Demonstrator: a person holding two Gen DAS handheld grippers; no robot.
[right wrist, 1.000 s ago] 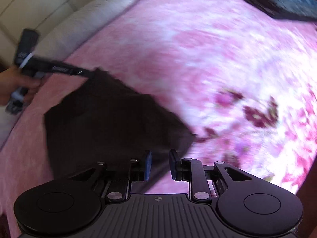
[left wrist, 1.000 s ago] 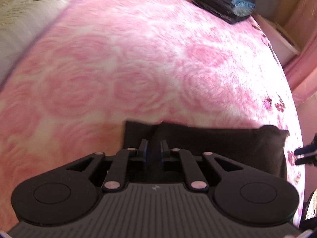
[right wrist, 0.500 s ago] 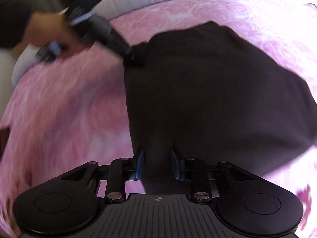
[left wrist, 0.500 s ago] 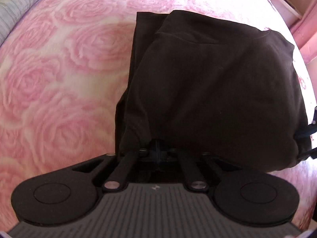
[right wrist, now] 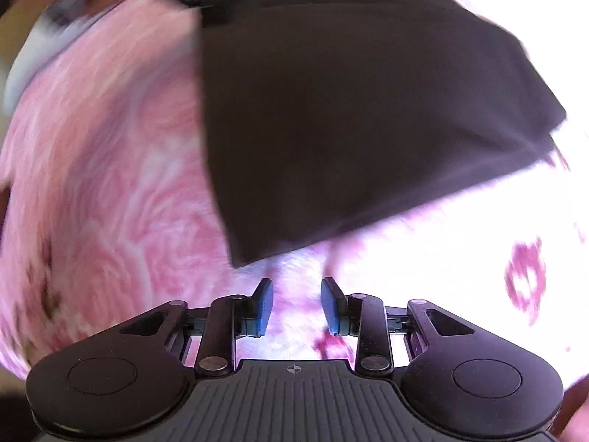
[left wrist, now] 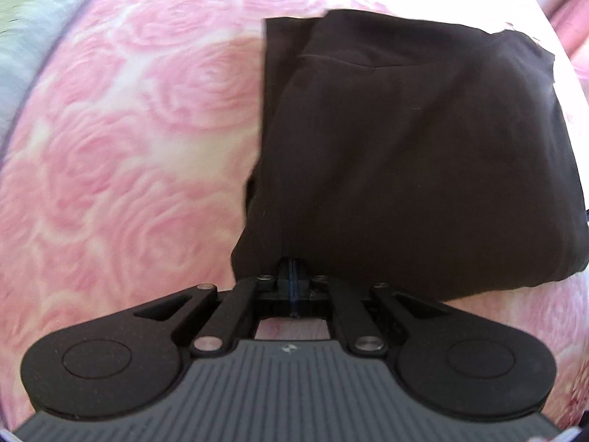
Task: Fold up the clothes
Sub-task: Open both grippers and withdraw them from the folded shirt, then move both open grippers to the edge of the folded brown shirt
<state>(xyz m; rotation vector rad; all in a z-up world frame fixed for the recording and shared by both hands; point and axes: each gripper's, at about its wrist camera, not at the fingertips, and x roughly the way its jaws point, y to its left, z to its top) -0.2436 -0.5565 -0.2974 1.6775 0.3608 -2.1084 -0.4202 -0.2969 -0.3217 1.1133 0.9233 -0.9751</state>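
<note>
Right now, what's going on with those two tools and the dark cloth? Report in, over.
Left tool shut on dark cloth edge. Right tool opening, nothing between pads, just off cloth corner. Cloth folded on pink rose blanket. Nothing in the way.

Bright, blown-out glare, motion blur — fisheye-warped edges

A bed [left wrist: 121,169] covered by a pink rose-patterned blanket carries a folded dark brown garment [left wrist: 423,154], lying flat on it. A pale striped pillow [left wrist: 25,37] sits at the blanket's far left edge.
</note>
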